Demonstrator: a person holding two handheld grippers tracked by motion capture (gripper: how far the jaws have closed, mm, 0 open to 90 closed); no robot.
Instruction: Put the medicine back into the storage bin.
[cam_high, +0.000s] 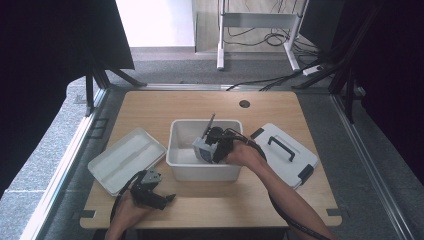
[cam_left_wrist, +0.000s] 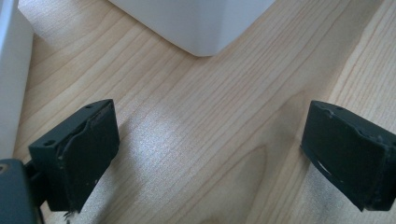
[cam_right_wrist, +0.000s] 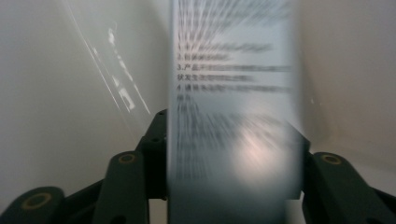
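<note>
Two hand-held grippers are in play, one idle and one busy. Far left on the surface (cam_high: 215, 200) lies a shallow white tray (cam_high: 125, 157). Just beside it, near the front edge, the left hand-held gripper (cam_left_wrist: 210, 154) rests low with its jaws spread wide and nothing but bare wood between them.

Centre stands a white bin (cam_high: 200, 172), and the right hand-held gripper (cam_right_wrist: 229, 177) reaches down into it. Between its jaws stands a flat pack (cam_right_wrist: 233, 116) with printed lines of text, upright inside the bin, close to the pale walls. Blur hides the pads, so I cannot tell whether they press on the pack or merely flank it.

The pack looks thin, light and glossy, probably film-wrapped, so it will likely be slippery and may bend if squeezed hard. Taking it across its two long edges, low and near the middle, seems the best hold; a grip at one corner would probably let it swing or slide out.

Right of the bin lies its lid (cam_high: 290, 167) with a dark handle, apart from it.

The wood is smooth and level, with a cable hole near the back. Grey carpet (cam_high: 165, 65) surrounds it, dark curtains hang at both sides, and a white frame (cam_high: 257, 20) with loose cables stands beyond.
</note>
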